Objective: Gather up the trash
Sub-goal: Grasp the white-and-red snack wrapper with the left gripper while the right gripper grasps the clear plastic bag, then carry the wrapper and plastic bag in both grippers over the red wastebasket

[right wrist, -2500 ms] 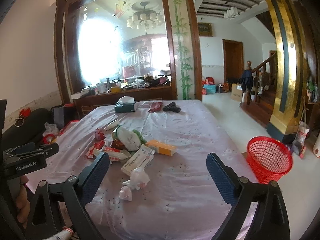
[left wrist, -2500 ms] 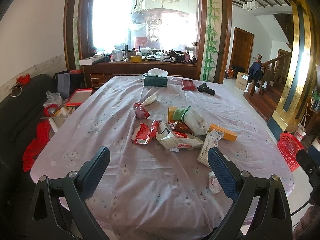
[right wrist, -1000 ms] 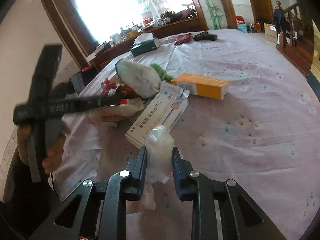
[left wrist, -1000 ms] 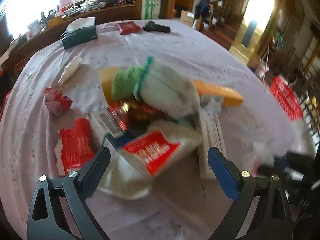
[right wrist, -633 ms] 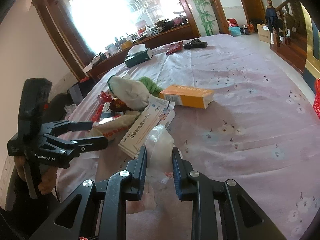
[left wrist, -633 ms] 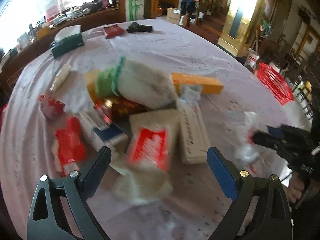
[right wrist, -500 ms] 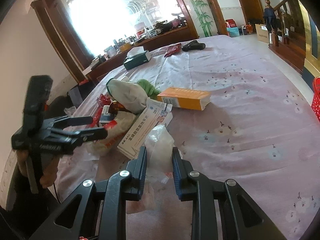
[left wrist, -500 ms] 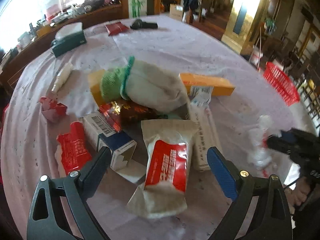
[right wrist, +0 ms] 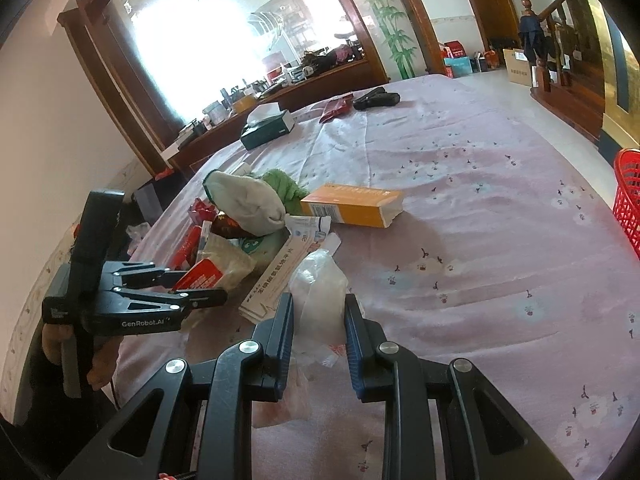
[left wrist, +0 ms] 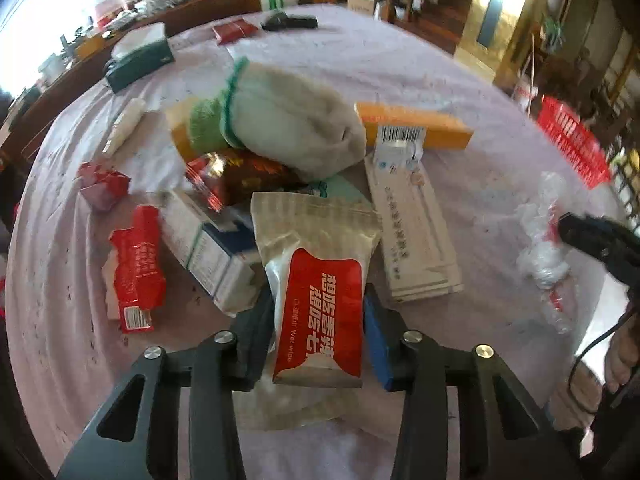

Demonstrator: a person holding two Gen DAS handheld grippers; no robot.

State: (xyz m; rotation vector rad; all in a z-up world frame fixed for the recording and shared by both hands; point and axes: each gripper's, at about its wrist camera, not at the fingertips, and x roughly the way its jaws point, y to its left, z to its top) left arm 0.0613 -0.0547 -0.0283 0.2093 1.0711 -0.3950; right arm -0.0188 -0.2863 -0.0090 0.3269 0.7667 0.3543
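Note:
My left gripper is shut on a silver and red wet wipe packet at the near side of a trash pile; it also shows in the right wrist view. My right gripper is shut on a crumpled clear plastic wrapper, which also shows in the left wrist view. The pile holds an orange box, a long white box, a white and green cloth bundle, a blue and white box and red wrappers. A red basket stands on the floor to the right.
The table has a lilac flowered cloth. At its far side lie a dark green tissue box, a red pouch and a black tool. A dark sofa runs along the left edge. A wooden staircase rises at the far right.
My left gripper has closed on the wet wipe packet, which it was straddling open before. My right gripper keeps its hold on the plastic wrapper and has barely moved.

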